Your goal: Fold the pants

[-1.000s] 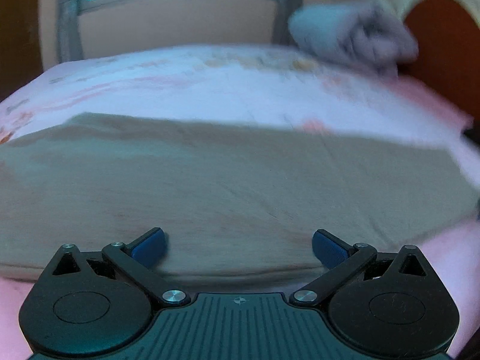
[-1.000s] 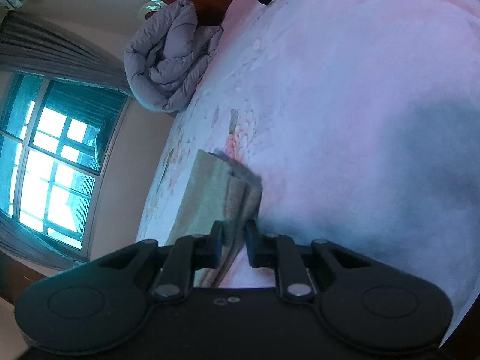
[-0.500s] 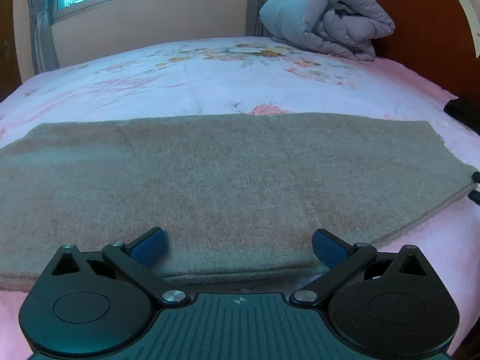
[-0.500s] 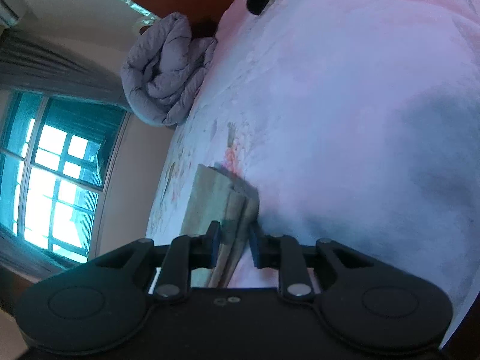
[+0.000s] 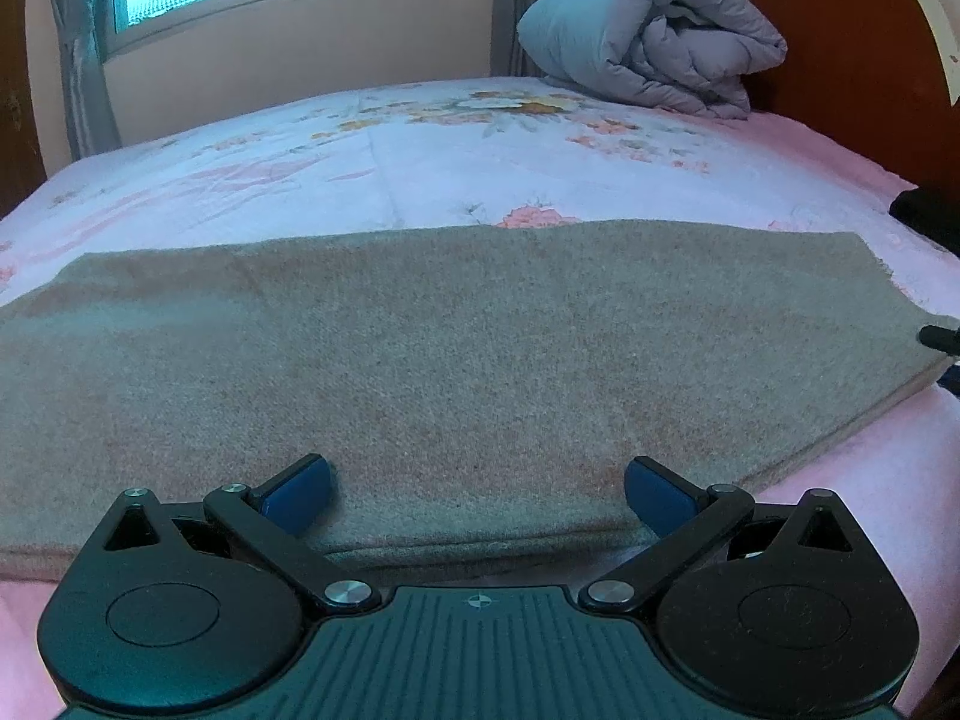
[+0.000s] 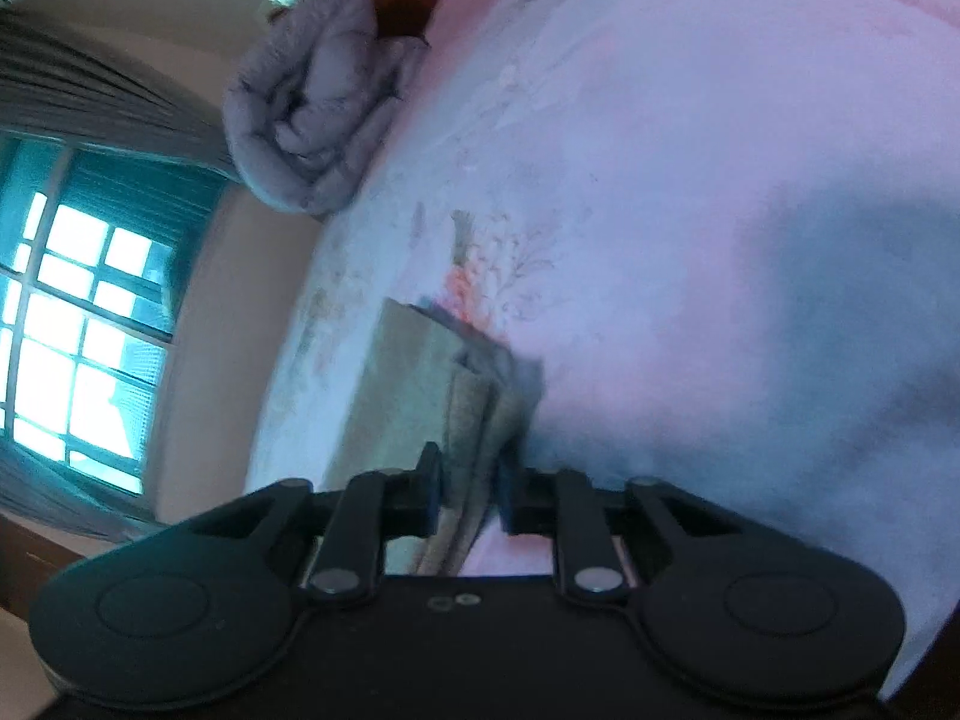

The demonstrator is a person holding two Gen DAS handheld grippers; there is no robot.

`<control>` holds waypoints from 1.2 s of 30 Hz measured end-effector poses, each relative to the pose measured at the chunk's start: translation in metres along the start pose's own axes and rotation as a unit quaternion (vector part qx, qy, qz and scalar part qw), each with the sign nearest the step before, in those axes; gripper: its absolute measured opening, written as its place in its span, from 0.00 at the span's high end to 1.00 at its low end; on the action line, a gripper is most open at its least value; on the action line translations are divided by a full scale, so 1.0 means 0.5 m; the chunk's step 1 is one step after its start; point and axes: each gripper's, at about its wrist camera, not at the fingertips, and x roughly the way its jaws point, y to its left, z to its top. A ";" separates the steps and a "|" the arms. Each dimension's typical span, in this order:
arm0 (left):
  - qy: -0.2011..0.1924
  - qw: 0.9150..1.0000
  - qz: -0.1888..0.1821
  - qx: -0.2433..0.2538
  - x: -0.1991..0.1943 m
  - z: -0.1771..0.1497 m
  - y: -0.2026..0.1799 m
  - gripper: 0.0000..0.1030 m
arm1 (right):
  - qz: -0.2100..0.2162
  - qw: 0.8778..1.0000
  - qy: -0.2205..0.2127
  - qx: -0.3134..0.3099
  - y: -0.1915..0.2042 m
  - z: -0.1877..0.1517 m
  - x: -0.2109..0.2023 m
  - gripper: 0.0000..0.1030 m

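The tan pants point(image 5: 456, 348) lie flat as a long folded strip across the pink floral bed. My left gripper point(image 5: 477, 489) is open, its blue pads spread over the pants' near edge, touching nothing. In the right wrist view my right gripper point(image 6: 469, 492) is tilted sideways and shut on the layered end of the pants point(image 6: 420, 402), with the cloth edges between the black fingers. A tip of the right gripper shows at the pants' right end in the left wrist view point(image 5: 939, 337).
A rolled grey duvet point(image 5: 654, 42) lies at the head of the bed by the brown headboard point(image 5: 852, 42). A dark object point(image 5: 927, 213) sits at the bed's right side. A window and curtains point(image 5: 78, 30) stand behind the bed point(image 5: 420, 150).
The left wrist view has steadied from blur and pulled back slightly, jaws still open. The right gripper stays shut on the pants' end and has shifted a little with it.
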 end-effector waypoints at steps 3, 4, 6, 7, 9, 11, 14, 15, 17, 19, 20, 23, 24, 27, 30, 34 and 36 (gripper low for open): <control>0.004 1.000 -0.010 0.002 0.000 0.005 0.007 0.00 | -0.003 1.000 -0.007 0.006 0.007 -0.004 -0.003 0.92; 0.006 1.000 -0.019 -0.003 -0.005 0.011 0.014 0.00 | -0.012 1.000 -0.009 -0.006 0.017 -0.007 -0.004 0.93; -0.003 0.999 -0.025 -0.019 -0.033 0.024 0.048 0.00 | -0.011 0.999 -0.017 -0.024 0.049 -0.010 -0.016 0.93; -0.025 0.999 -0.020 -0.030 -0.059 0.025 0.078 0.00 | -0.004 0.999 -0.023 -0.041 0.074 -0.013 -0.024 0.93; -0.072 0.996 -0.004 -0.042 -0.122 0.021 0.155 0.00 | 0.009 0.995 -0.030 -0.096 0.143 -0.028 -0.037 0.93; -0.108 0.992 0.029 -0.062 -0.186 0.006 0.255 0.00 | 0.032 0.987 -0.036 -0.155 0.228 -0.060 -0.046 0.93; -0.131 0.981 0.074 -0.121 -0.267 -0.026 0.422 0.00 | 0.067 0.969 -0.038 -0.235 0.353 -0.145 -0.038 0.93; -0.136 0.976 0.090 -0.142 -0.290 -0.041 0.474 0.00 | 0.078 0.962 -0.036 -0.259 0.393 -0.185 -0.029 0.93; -0.138 0.967 0.125 -0.174 -0.328 -0.077 0.568 0.00 | 0.092 0.946 -0.029 -0.311 0.464 -0.271 -0.006 0.93; -0.122 0.960 0.156 -0.196 -0.354 -0.118 0.640 0.00 | 0.109 0.928 -0.011 -0.356 0.517 -0.372 0.021 0.93; -0.113 0.956 0.172 -0.208 -0.367 -0.143 0.673 0.00 | 0.116 0.919 0.006 -0.376 0.537 -0.430 0.039 0.93; -0.094 0.947 0.194 -0.238 -0.390 -0.203 0.735 0.00 | 0.129 0.891 0.070 -0.429 0.563 -0.598 0.093 0.91; -0.087 0.945 0.201 -0.244 -0.393 -0.222 0.747 0.00 | 0.135 0.880 0.093 -0.446 0.560 -0.652 0.109 0.85; -0.072 0.939 0.210 -0.264 -0.396 -0.267 0.777 0.00 | 0.097 0.824 0.179 -0.529 0.551 -0.808 0.142 0.78; -0.076 0.934 0.208 -0.282 -0.398 -0.282 0.791 0.00 | 0.131 0.847 0.158 -0.490 0.523 -0.792 0.101 0.82; -0.095 0.951 0.126 -0.266 -0.384 -0.241 0.744 0.00 | 0.102 0.889 0.101 -0.435 0.491 -0.668 0.070 0.78; -0.109 0.962 0.083 -0.238 -0.365 -0.202 0.699 0.00 | 0.080 0.901 0.071 -0.420 0.475 -0.601 0.051 0.77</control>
